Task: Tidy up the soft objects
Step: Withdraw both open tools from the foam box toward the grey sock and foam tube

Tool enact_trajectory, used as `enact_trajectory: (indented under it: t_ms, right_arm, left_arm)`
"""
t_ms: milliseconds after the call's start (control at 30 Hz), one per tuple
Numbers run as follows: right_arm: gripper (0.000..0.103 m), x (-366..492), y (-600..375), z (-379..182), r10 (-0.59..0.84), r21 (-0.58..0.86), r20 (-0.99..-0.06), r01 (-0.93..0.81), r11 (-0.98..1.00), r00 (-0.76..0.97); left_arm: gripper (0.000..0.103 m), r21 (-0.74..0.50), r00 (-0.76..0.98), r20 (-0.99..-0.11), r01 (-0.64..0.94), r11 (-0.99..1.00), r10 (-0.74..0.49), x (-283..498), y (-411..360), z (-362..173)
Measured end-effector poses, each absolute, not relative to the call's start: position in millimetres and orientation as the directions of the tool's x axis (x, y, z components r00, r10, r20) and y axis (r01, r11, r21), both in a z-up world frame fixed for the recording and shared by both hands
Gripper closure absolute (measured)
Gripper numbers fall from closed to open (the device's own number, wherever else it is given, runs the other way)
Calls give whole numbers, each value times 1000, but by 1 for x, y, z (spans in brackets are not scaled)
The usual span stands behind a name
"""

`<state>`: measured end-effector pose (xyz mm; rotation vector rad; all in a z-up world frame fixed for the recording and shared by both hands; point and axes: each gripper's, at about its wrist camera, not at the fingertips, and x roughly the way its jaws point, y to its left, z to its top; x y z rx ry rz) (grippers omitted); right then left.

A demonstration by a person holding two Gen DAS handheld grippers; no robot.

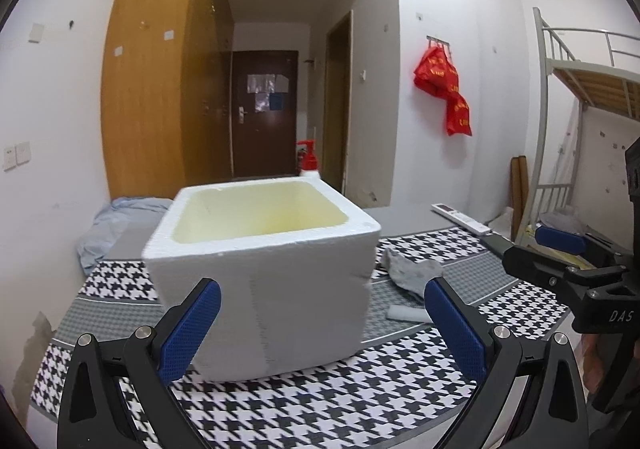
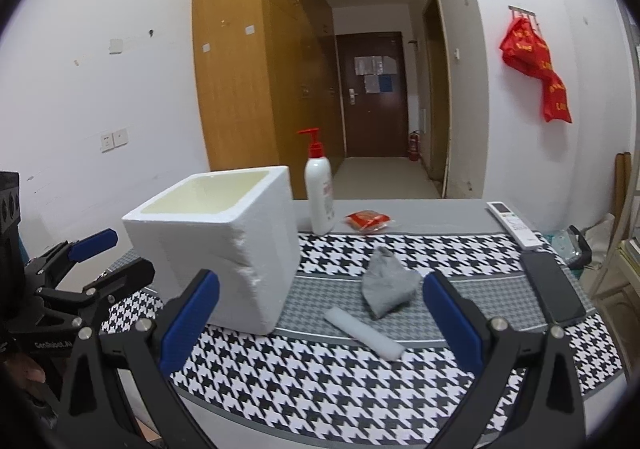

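Note:
A white foam box (image 1: 264, 281) with a cream inside stands on the houndstooth table cover (image 1: 360, 381); it also shows in the right wrist view (image 2: 224, 249). A crumpled grey sock (image 2: 386, 287) lies right of the box, also seen in the left wrist view (image 1: 412, 273). A pale foam stick (image 2: 362, 333) lies in front of the sock. My left gripper (image 1: 320, 329) is open and empty, just in front of the box. My right gripper (image 2: 320, 321) is open and empty, held above the table short of the stick.
A white pump bottle with red top (image 2: 320, 197) and a red packet (image 2: 366, 220) stand behind the box. A white remote (image 2: 514, 225) and a dark phone (image 2: 554, 287) lie at the right. Blue cloth (image 1: 108, 225) lies far left.

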<state>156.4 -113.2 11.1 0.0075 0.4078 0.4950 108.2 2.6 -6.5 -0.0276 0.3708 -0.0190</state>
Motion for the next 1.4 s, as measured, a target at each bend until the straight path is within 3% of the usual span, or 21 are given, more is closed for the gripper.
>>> enact_trajectory:
  t_ms: [567, 1400]
  right_arm:
    - [0, 163, -152, 2, 376, 133, -399, -352, 926, 837]
    - [0, 177, -189, -13, 328, 158, -433, -287, 945, 840]
  left_arm:
    - [1, -40, 903, -408, 133, 990, -138, 129, -27, -12]
    - [1, -25, 875, -445, 197, 980, -188, 159, -63, -21]
